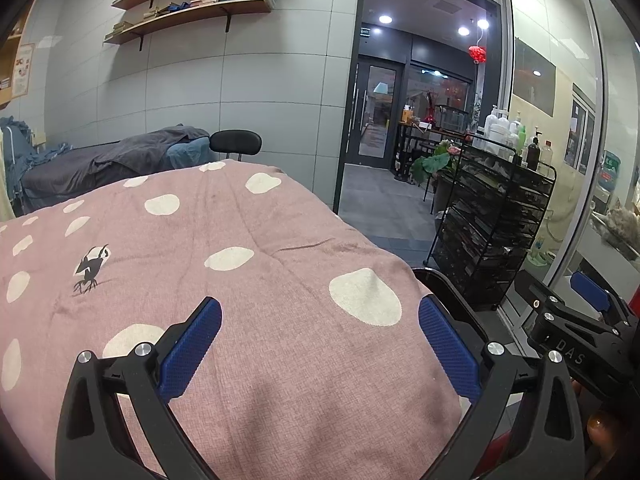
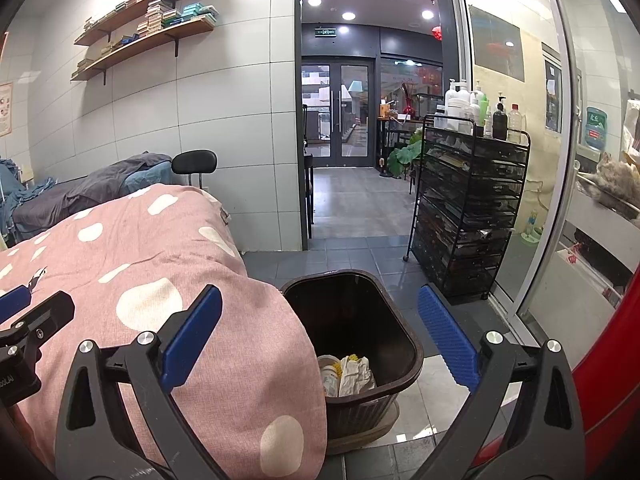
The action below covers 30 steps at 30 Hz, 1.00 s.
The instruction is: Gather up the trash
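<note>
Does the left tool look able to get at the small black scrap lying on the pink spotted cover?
Probably yes. The left tool is open and empty above the pink cover, and the black scrap lies exposed ahead to its left, with nothing in between.

You stood in a room with grey-tiled walls (image 2: 224,92) and a dark tiled floor (image 2: 352,200). Wooden shelves (image 2: 148,36) carried stacked boxes. A bed under a pink spotted cover (image 1: 240,260) filled the foreground, a black wire trolley (image 2: 464,208) stood near the glass partition (image 2: 520,80), and ceiling spotlights (image 2: 314,1) lit the doorway beyond.
</note>
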{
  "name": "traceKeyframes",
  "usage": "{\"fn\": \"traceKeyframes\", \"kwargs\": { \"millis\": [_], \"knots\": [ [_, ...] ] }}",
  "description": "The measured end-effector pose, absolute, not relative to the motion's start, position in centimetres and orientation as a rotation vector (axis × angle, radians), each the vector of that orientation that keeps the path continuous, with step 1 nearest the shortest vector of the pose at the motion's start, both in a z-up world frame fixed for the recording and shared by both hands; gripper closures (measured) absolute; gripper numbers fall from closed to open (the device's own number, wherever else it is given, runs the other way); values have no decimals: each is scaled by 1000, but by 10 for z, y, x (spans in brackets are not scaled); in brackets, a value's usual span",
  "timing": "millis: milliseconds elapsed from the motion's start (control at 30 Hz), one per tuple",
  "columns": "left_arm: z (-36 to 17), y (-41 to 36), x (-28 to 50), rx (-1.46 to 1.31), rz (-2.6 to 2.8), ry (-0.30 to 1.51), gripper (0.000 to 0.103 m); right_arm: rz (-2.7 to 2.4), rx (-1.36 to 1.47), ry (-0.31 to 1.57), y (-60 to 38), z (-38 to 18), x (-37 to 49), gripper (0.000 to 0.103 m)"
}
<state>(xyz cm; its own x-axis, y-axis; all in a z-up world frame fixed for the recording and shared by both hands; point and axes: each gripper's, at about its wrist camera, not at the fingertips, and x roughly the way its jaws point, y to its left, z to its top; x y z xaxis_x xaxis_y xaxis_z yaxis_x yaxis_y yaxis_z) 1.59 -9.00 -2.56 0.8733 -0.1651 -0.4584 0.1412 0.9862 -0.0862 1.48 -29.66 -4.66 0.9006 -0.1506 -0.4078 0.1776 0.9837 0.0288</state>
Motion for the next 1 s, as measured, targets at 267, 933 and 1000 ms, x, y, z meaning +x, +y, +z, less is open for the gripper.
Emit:
{"fn": "traceKeyframes", "kwargs": {
  "millis": [267,933,1000],
  "knots": [
    [-26,-91,15,-56,-160,487,6,-169,66,417,-297,-47,15,6],
    [-26,-93,14,-59,-161,485,6,-175,69,418,-297,-47,15,6],
    [-26,-94,13,-57,-163,483,6,-177,70,418,-297,-47,15,6]
  ]
}}
